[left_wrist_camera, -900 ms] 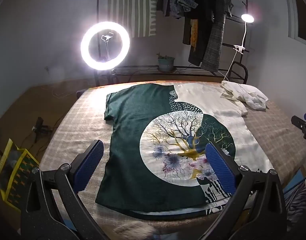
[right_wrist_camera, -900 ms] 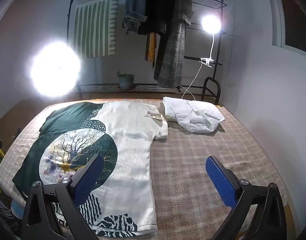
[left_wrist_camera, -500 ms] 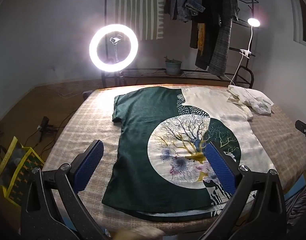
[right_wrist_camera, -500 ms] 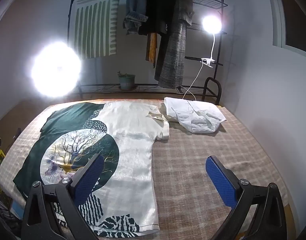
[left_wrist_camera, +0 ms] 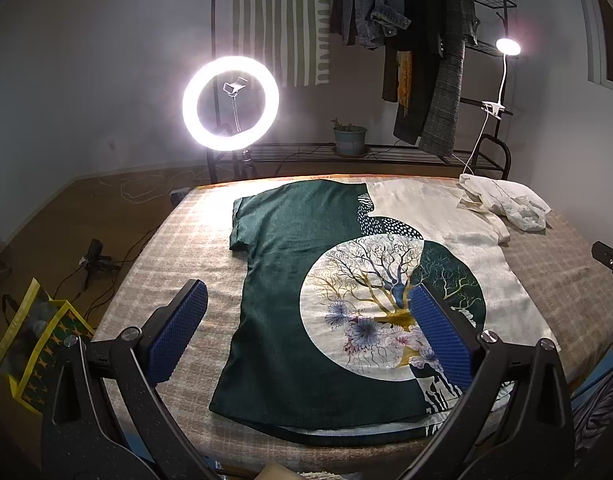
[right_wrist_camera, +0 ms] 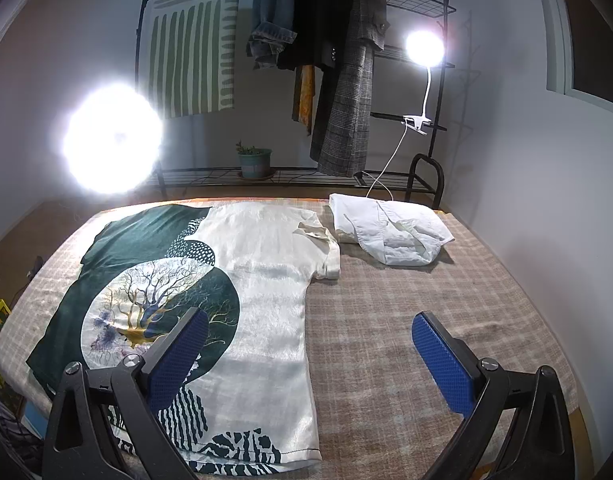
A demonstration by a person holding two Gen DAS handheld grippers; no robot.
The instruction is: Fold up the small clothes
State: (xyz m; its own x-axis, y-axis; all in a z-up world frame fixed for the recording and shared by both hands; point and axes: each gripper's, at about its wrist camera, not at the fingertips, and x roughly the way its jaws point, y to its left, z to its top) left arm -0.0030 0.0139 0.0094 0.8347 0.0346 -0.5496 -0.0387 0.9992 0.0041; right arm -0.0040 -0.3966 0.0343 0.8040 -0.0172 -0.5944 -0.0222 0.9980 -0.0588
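A: How is the working surface bounded, and where is room left?

B: A checked bedcover [right_wrist_camera: 406, 320] is seen, its far edge met by a black rack [right_wrist_camera: 290, 176] on which a potted plant [right_wrist_camera: 255, 162] is set, with a wall at the right. A wide bare stretch of cover is left to the right of the T-shirt [right_wrist_camera: 266, 280] in the right wrist view. In the left wrist view a narrower bare strip is left between the shirt's dark green side and the left edge, beyond which floor, cables and a yellow-trimmed bag [left_wrist_camera: 38, 340] are seen.

A: Where is the garment placed?

B: The T-shirt [left_wrist_camera: 346, 280] is laid flat, its hem at the near edge and its neck towards the far edge. A crumpled white garment [right_wrist_camera: 390, 232] is found just beside its right sleeve, at the far right.

A: And the tongs?

B: The left gripper [left_wrist_camera: 306, 324] is held with its jaws wide apart and nothing between the pads; it is raised above the near part of the shirt, the left pad seen over bare cover and the right pad over the tree print. The right gripper [right_wrist_camera: 310, 352] is likewise spread wide and empty, its left pad seen over the print and its right pad over bare cover, the shirt's right edge being framed between them.

A: Is cloth touched by either?

B: No contact is seen.
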